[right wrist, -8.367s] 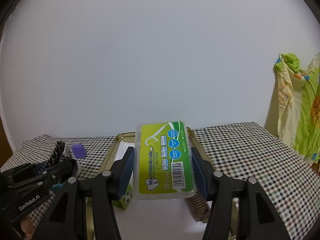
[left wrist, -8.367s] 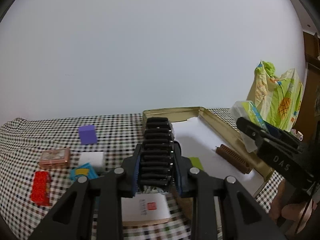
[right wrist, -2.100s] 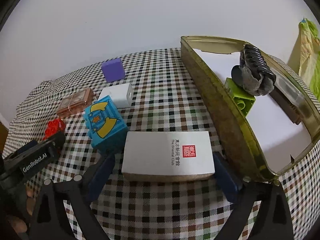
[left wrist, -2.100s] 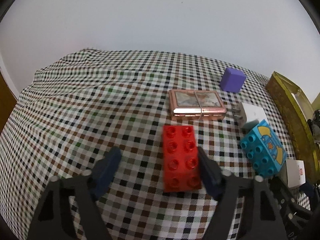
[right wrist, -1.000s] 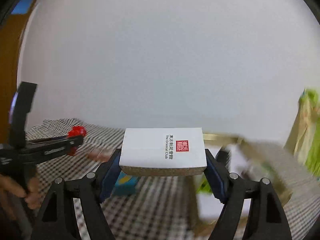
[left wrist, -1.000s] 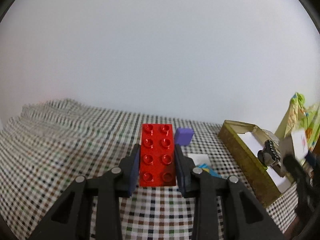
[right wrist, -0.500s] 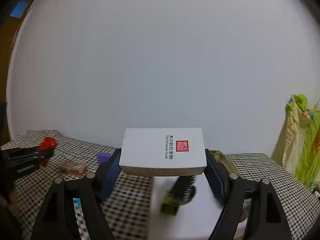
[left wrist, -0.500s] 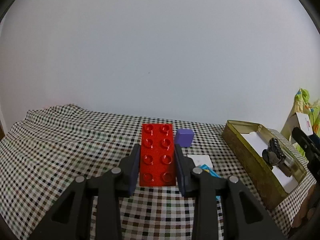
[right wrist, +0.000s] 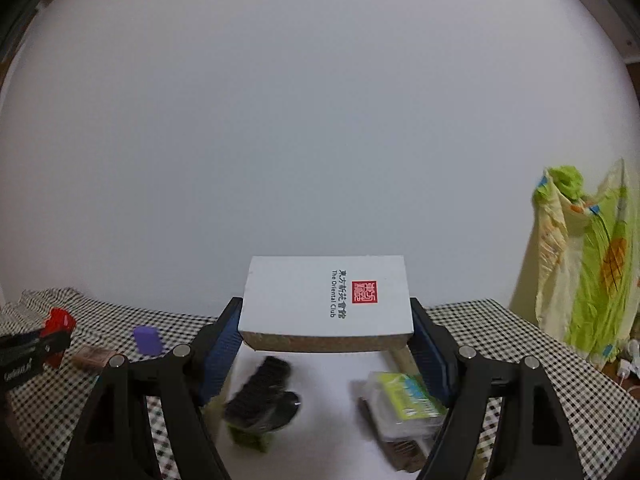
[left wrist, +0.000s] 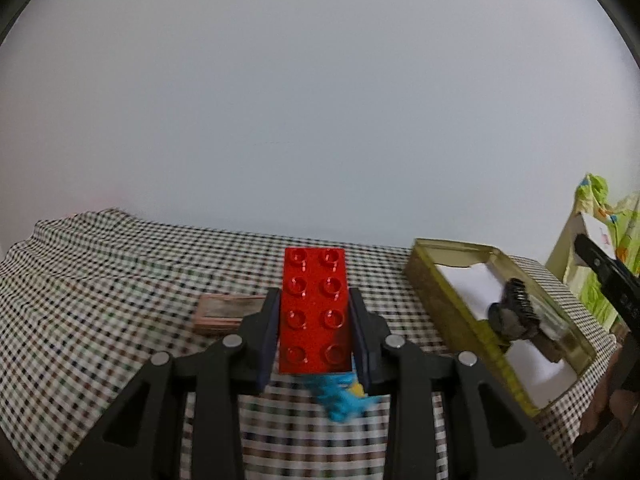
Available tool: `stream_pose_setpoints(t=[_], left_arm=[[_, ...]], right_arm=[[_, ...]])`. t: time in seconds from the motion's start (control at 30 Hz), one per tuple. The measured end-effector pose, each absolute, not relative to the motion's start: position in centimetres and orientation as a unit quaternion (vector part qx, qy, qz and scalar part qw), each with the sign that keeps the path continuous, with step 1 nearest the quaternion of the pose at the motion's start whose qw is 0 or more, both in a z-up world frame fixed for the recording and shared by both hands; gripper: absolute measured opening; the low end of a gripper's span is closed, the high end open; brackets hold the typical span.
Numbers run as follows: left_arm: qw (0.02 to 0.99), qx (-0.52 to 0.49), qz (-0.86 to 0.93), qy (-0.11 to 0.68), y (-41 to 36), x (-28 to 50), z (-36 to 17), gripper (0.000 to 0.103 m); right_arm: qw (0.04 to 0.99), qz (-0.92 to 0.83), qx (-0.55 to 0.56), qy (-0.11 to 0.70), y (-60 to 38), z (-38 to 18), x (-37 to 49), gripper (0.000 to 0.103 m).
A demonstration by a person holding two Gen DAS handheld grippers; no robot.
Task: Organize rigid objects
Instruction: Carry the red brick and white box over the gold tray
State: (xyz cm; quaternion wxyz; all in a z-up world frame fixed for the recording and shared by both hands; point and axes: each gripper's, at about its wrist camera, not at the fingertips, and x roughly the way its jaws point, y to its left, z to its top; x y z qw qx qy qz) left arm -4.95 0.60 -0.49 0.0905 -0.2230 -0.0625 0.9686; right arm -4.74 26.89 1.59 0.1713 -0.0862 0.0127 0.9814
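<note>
My left gripper is shut on a red studded brick and holds it above the checked tablecloth. My right gripper is shut on a white box with a red seal and holds it above the gold tin tray. The tray's white floor holds a black comb-like piece on a green brick, a floss-pick box and a brown comb. The left gripper with the red brick shows at the left edge of the right wrist view.
On the cloth left of the tray lie a copper tin, a blue brick and a purple cube. A green and yellow patterned bag hangs at the right. A white wall stands behind the table.
My right gripper has carried the white box further over the tray, which now lies right under it. My left gripper has swung a little left with the red brick; the copper tin came into view.
</note>
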Motion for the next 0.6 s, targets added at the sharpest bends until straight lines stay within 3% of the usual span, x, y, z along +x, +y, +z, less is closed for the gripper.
stream_pose_setpoints(t=[0.6], left_arm=[[0.192,-0.211,0.958,0.003,11.8,-3.2,1.1,0.031]], right_arm=[[0.214,0.971,-0.104,0.023,34.2,1.4,-4.2,0.079]])
